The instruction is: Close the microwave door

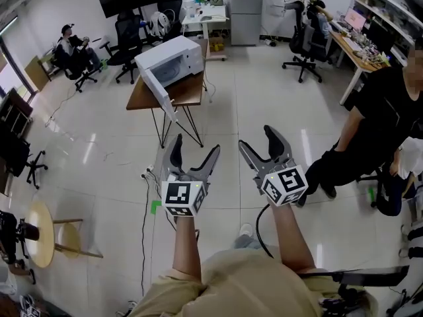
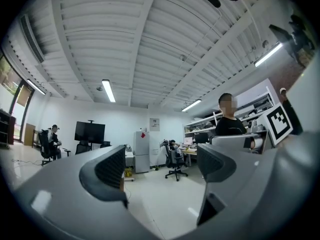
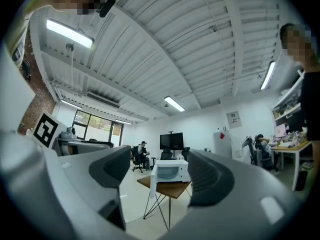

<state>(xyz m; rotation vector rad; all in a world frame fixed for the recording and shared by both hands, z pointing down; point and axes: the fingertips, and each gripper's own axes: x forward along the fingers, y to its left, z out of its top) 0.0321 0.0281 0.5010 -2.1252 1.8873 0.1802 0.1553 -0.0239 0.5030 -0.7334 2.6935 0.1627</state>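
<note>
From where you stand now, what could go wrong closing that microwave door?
1. The door sticks out past the table edge toward you; you could bump it walking in.
2. The table stands on thin legs; a hard shove may shift the microwave.
3. A cable runs along the floor to your left; trip hazard.

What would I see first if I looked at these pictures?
The left gripper and the right gripper stick out in front at the bottom, both open and empty. Farther off, a white microwave sits on a brown table with its door hanging open.
</note>
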